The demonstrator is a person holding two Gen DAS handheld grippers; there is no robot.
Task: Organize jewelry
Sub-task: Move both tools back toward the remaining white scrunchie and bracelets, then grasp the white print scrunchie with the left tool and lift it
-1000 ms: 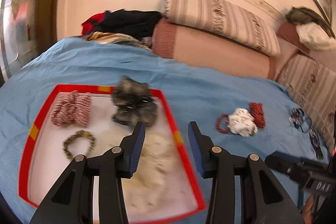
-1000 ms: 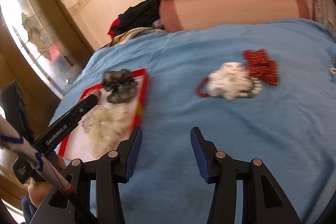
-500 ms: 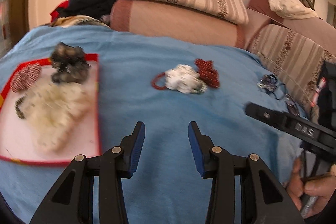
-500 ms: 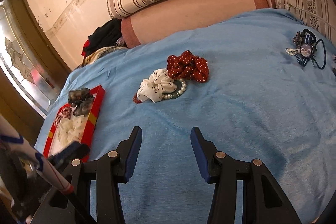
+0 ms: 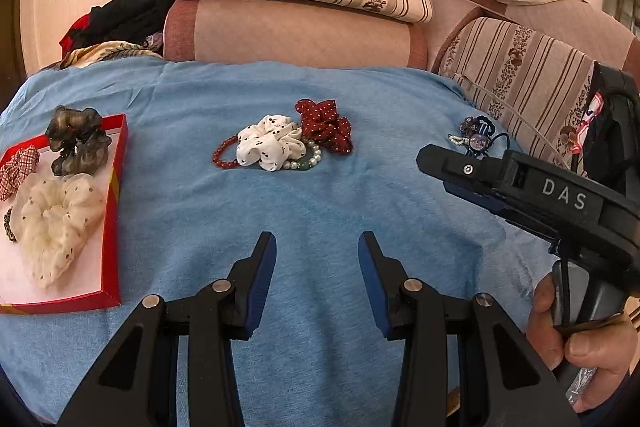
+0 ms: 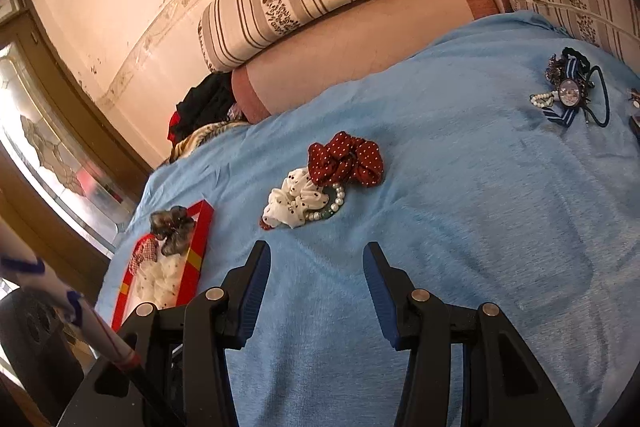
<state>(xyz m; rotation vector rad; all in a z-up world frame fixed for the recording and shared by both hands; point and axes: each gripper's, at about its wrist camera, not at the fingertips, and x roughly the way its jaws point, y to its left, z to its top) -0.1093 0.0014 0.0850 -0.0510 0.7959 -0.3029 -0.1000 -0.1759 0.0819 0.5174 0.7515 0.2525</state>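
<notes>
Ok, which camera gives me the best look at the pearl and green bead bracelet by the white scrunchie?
The right wrist view: the pearl and green bead bracelet curves clear of the white scrunchie. The left wrist view shows only a short arc of it behind that scrunchie.

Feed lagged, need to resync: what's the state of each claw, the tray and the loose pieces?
Left claw: open, empty.
Right claw: open, empty.
Red tray: holds scrunchies.
White scrunchie: on blanket, atop bracelets.
Red scrunchie: on blanket, touching white one.
</notes>
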